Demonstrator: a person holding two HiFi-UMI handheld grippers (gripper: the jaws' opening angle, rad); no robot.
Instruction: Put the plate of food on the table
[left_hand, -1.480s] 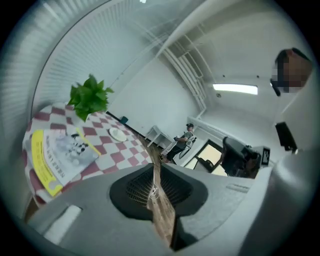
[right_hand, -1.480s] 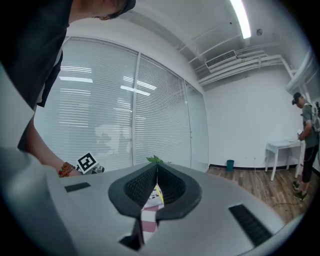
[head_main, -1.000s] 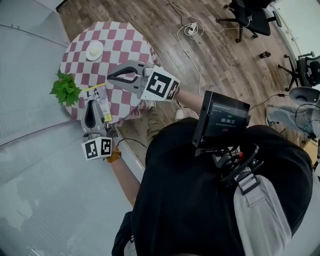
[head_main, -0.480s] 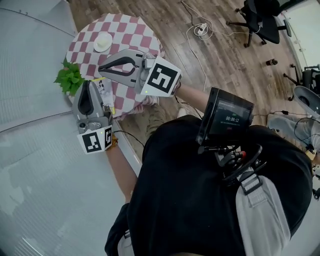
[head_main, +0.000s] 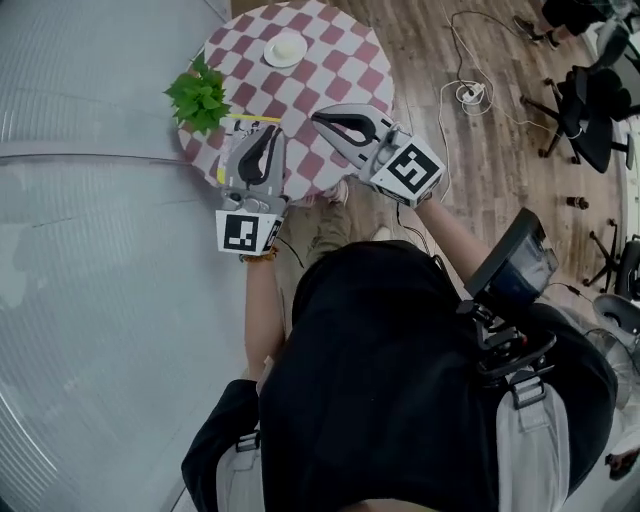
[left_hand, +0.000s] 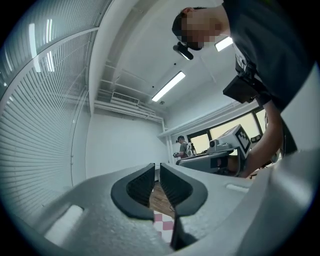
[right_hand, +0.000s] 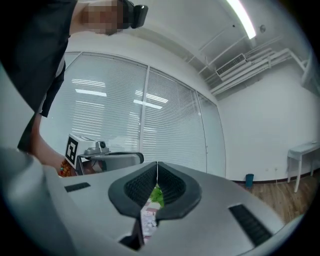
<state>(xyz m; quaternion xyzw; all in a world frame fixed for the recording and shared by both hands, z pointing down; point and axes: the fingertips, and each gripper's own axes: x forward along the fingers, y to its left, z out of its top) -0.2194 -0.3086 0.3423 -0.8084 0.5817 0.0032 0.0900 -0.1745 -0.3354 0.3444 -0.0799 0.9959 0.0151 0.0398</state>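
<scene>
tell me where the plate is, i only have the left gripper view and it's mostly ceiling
observer: the white plate sits on the checkered table, on the side far from the person.
operator: right gripper holding anything
observer: no, the right gripper has its jaws together on nothing and hovers over the table's near part.
operator: anything else on the table
observer: a green plant at its left edge, near the left gripper.
</scene>
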